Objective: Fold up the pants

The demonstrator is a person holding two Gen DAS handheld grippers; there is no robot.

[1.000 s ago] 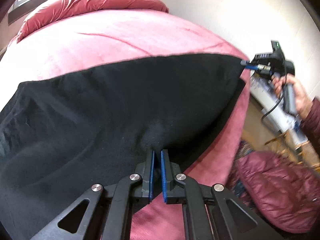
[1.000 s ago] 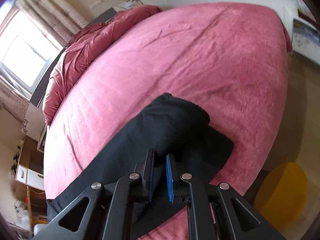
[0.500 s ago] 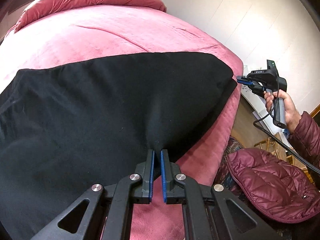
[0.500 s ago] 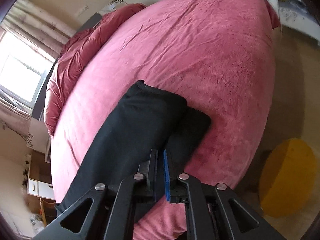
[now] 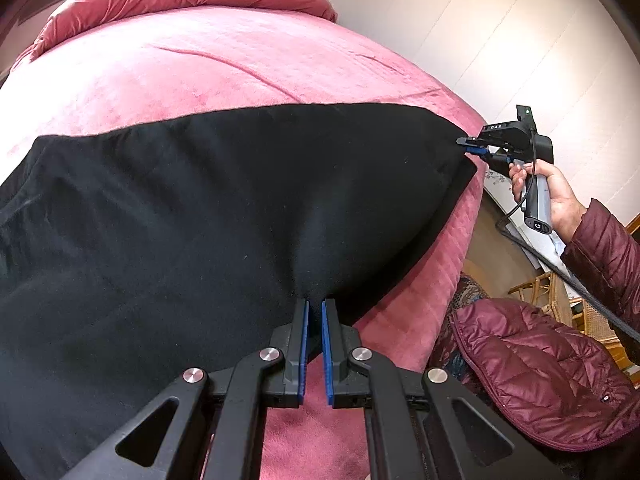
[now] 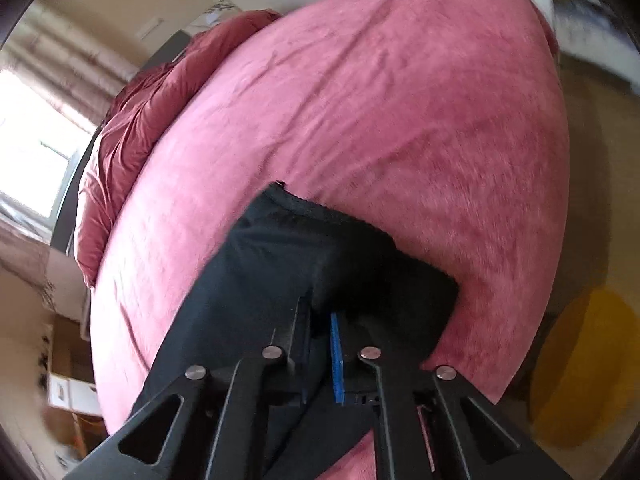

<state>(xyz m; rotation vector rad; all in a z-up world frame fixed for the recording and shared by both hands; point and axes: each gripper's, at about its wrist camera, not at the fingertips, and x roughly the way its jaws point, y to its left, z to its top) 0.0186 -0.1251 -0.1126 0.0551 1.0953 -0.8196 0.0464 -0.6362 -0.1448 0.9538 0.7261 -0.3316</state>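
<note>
A: How are the pants laid on the bed?

B: In the left view they are spread as 1 wide black band from the left edge of the frame to the right of centre, with the long axis running left to right across the pink cover. The near edge is pulled taut toward the bottom centre, and a second layer is seen under the right end.

A: Which gripper is nearer which end?

B: The left gripper is clenched on the near edge at the bottom centre, the cloth puckering into its nearly closed jaws. The right gripper is seen at the right of the frame, pinched on the far right corner. The 2 grips are well apart along 1 edge, so any fold is judged to turn on carrying that edge up the frame, across the long axis.

A: And in the right view?

B: The right gripper is seen at the bottom centre with black cloth bunched between its jaws, so a grasp on the pants is taken. The picture is blurred.

A: What cannot be made out?

B: The left end is cut off by the frame, so waistband and hems cannot be told apart. How many layers each gripper holds cannot be told.
</note>
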